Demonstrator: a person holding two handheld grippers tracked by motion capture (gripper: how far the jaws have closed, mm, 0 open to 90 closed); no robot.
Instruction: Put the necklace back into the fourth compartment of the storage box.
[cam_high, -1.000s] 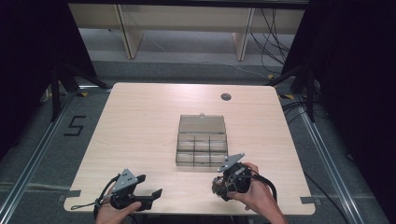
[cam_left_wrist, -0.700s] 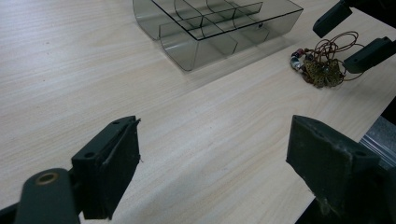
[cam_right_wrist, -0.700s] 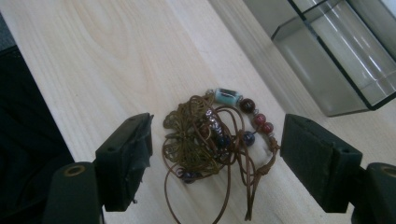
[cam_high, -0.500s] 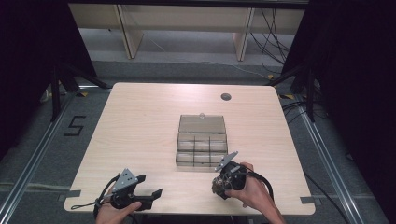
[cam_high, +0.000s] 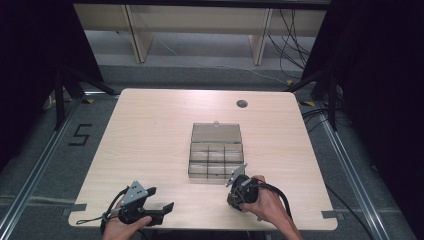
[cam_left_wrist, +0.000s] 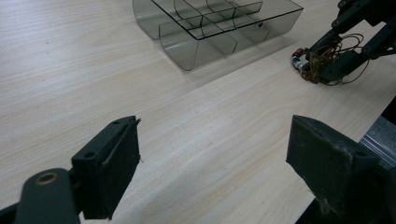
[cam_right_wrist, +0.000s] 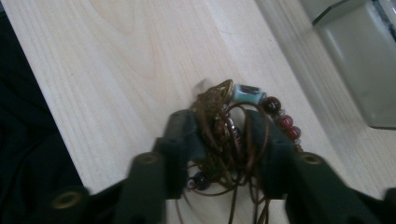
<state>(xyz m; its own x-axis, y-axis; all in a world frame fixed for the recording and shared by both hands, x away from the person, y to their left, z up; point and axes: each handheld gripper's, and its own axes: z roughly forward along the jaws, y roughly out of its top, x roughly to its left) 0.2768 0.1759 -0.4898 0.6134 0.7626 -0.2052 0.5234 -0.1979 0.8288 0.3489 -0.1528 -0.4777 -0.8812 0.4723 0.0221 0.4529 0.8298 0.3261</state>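
A tangle of brown cord and beads, a beaded bracelet (cam_right_wrist: 233, 121), sits between the jaws of my right gripper (cam_right_wrist: 223, 135), which is shut on it just above the table. In the left gripper view the same bracelet (cam_left_wrist: 314, 60) hangs in that gripper at the upper right. From above, my right gripper (cam_high: 235, 197) points down near the table's front edge, just in front of the clear compartment box (cam_high: 216, 155). My left gripper (cam_high: 162, 210) rests at the front left, jaws wide open and empty (cam_left_wrist: 210, 158).
The clear box (cam_left_wrist: 210, 23) has several empty compartments and its lid (cam_high: 216, 133) lies open toward the back. A round cable hole (cam_high: 242, 104) sits at the table's back right. The wooden table (cam_high: 150, 140) ends close behind both hands.
My right gripper has tipped and shifted slightly left and toward the front edge with the bracelet. The left gripper has stayed in place.
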